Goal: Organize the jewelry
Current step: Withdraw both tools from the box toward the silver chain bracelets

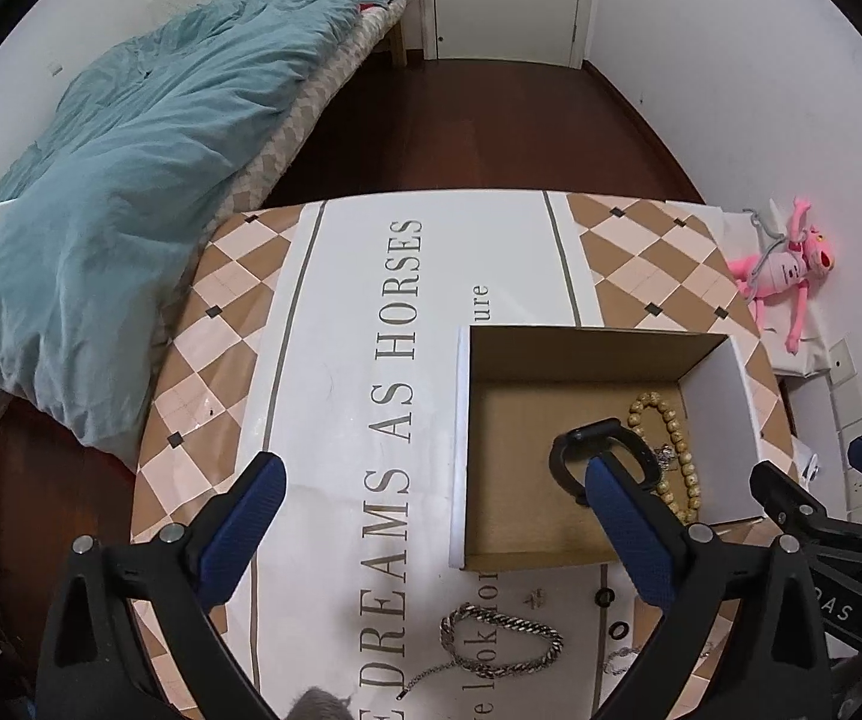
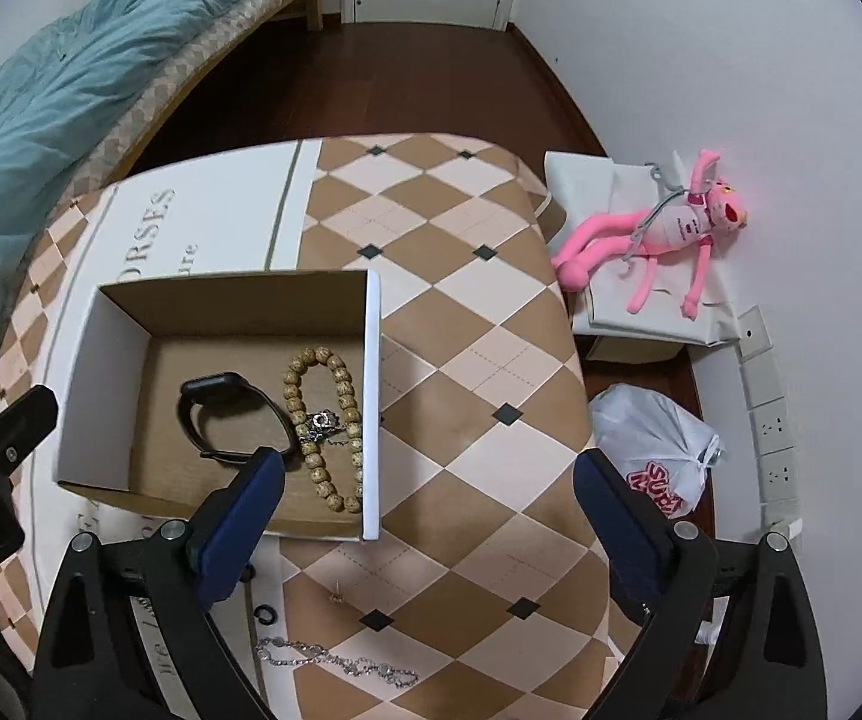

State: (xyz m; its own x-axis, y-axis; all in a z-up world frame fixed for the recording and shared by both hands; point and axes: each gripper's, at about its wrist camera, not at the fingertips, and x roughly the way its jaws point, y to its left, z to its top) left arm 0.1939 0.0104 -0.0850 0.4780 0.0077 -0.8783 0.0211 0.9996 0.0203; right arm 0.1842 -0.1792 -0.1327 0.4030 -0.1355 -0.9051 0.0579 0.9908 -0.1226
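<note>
An open cardboard box (image 1: 460, 450) (image 2: 372, 396) stands on the patterned table. Inside lie a black watch (image 1: 580, 441) (image 2: 227, 414), a wooden bead bracelet (image 1: 679, 444) (image 2: 326, 420) and a small silver piece (image 2: 320, 423). A thick silver chain (image 1: 502, 642) lies on the table in front of the box, below my left gripper (image 1: 436, 474), which is open and empty. A thinner silver chain (image 2: 335, 663) and small black rings (image 1: 618, 630) (image 2: 264, 615) lie near the box's front. My right gripper (image 2: 431, 474) is open and empty, above the table right of the box.
A bed with a teal duvet (image 1: 101, 210) stands at the left. A pink plush toy (image 2: 664, 234) lies on a white bag at the right wall. A white plastic bag (image 2: 658, 450) and wall sockets (image 2: 772, 420) are beside the table's right edge.
</note>
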